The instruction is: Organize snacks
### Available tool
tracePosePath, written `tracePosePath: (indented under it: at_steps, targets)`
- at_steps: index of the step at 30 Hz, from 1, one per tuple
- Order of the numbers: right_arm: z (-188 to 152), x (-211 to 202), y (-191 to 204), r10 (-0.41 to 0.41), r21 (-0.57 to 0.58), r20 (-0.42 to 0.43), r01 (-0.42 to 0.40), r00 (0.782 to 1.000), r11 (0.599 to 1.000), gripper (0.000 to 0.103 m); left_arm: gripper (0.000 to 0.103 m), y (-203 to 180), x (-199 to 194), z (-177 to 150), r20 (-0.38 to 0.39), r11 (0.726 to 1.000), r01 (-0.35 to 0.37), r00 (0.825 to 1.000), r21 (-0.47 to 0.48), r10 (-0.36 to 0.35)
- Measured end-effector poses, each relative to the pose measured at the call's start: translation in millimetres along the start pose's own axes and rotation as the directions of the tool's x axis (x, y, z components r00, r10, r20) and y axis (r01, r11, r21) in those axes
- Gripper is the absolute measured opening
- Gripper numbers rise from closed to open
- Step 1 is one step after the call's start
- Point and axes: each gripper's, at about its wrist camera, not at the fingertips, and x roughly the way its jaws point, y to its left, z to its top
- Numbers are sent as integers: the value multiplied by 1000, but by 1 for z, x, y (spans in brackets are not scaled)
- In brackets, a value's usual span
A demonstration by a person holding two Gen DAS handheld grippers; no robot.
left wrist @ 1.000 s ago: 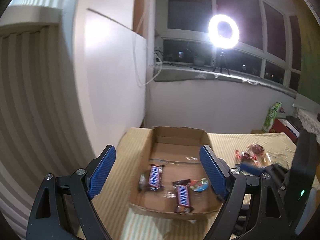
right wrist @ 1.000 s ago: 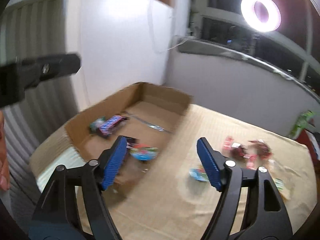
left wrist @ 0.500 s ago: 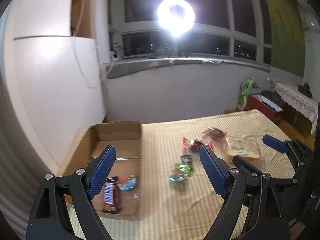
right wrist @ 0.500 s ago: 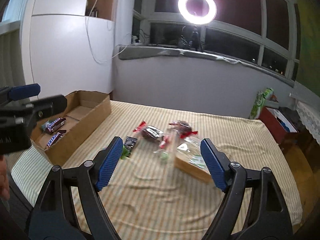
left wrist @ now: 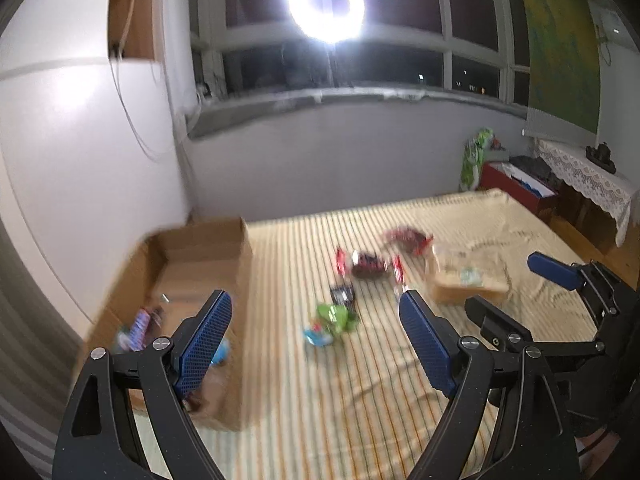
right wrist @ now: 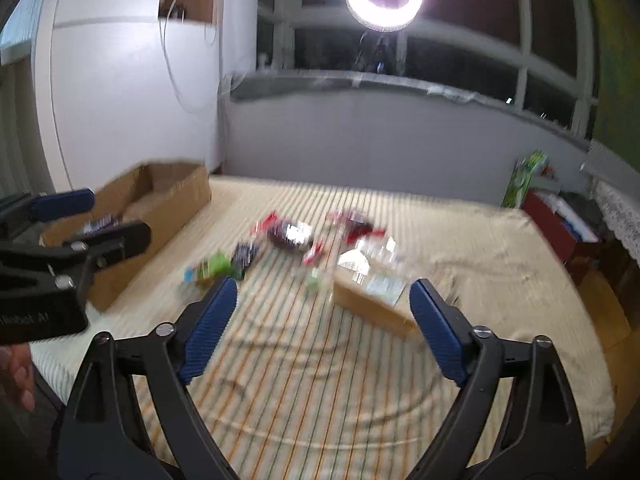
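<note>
Left gripper point(left wrist: 316, 334) spread wide, nothing between the pads. Right gripper point(right wrist: 322, 320) empty, jaws opening. Loose snacks point(right wrist: 288, 236) scattered mid-way across the striped tablecloth point(right wrist: 320, 380), beside a small flat box point(right wrist: 372, 304). Cardboard box point(left wrist: 200, 256) at left holds what look like Snickers bars point(left wrist: 138, 326); frames blurred.

The left gripper point(left wrist: 316, 340) points forward and down, its blue-padded jaws spread wide with nothing between them. The right gripper point(right wrist: 322, 328), tilted down alike, is opening its jaws, also with nothing between them. Fingertips point(right wrist: 18, 376) of the person's left hand show at the right-wrist view's lower left edge.
</note>
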Motion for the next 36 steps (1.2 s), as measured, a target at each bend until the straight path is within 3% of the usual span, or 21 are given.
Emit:
tracePosePath:
  at_steps: [3,7,12,15,19,23,25,26,29,32,36]
  targets:
    - [-18,22,2,33,-5,-92,-33,995,999,91,86,-1,26,-19,-94,999,45,994,-28,-47]
    - [-30,38,1,79,-2,-151,-80,985,997,91,86,7,55,-45,-197,985,123,969,-125,-146]
    - [-25,56,-9,171,59,-172,-163,970,985,88,84,9,72,-50,-202,970,188,955,-153,-217]
    - [-15,66,-20,203,98,-173,-188,964,977,80,82,19,85,-45,-194,956,206,949,-211,-248]
    - [5,80,-24,265,119,-180,-246,947,962,74,81,35,99,-35,-196,942,191,948,-276,-250]
    - [28,91,-16,324,113,-177,-308,929,945,72,79,32,103,-25,-198,956,178,954,-231,-225]
    - [38,97,-11,349,105,-184,-334,919,937,71,72,30,105,-23,-200,965,164,958,-203,-204]
    - [42,100,-8,355,96,-190,-342,915,935,71,66,32,107,-23,-204,964,168,956,-208,-210]
    - [49,112,1,394,70,-225,-388,891,919,65,60,38,110,-23,-204,955,191,949,-227,-238]
    - [51,119,3,384,62,-235,-380,893,923,61,42,38,111,-23,-207,951,217,943,-219,-262]
    - [47,115,-1,390,75,-221,-383,894,921,61,37,34,120,-23,-236,954,217,935,-206,-263]
